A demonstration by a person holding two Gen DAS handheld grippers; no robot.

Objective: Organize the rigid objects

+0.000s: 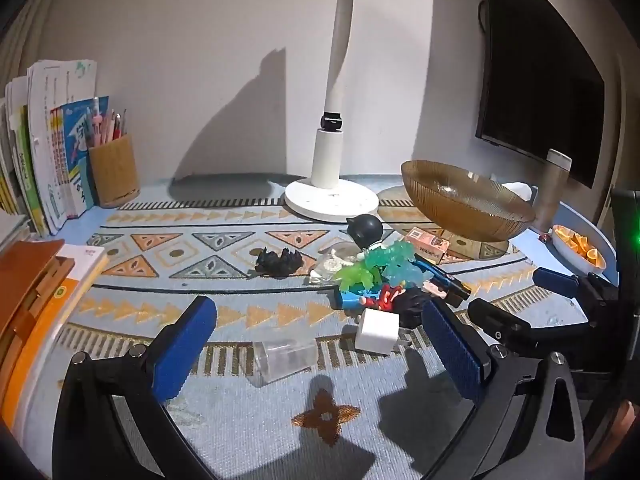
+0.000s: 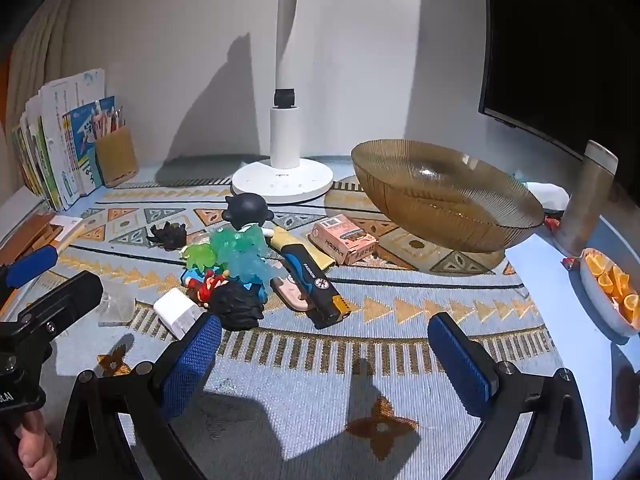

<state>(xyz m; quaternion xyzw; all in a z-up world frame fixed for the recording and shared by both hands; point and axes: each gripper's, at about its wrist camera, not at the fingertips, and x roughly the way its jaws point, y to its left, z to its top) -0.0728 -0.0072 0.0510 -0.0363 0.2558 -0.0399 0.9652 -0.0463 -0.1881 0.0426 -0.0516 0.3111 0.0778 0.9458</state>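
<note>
Both the left claw and the right claw hang spread wide and empty above the counter. The white charger cube beside the toy pile looks light, hard and smooth; gripping its flat sides seems safest.

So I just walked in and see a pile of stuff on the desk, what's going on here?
A person holds two grippers over the patterned mat, tidying small items. Both the left gripper and right gripper are open and hold nothing. The white charger, toy figures and pink box lie loose on the mat, and the amber glass bowl has nothing in it.
</note>
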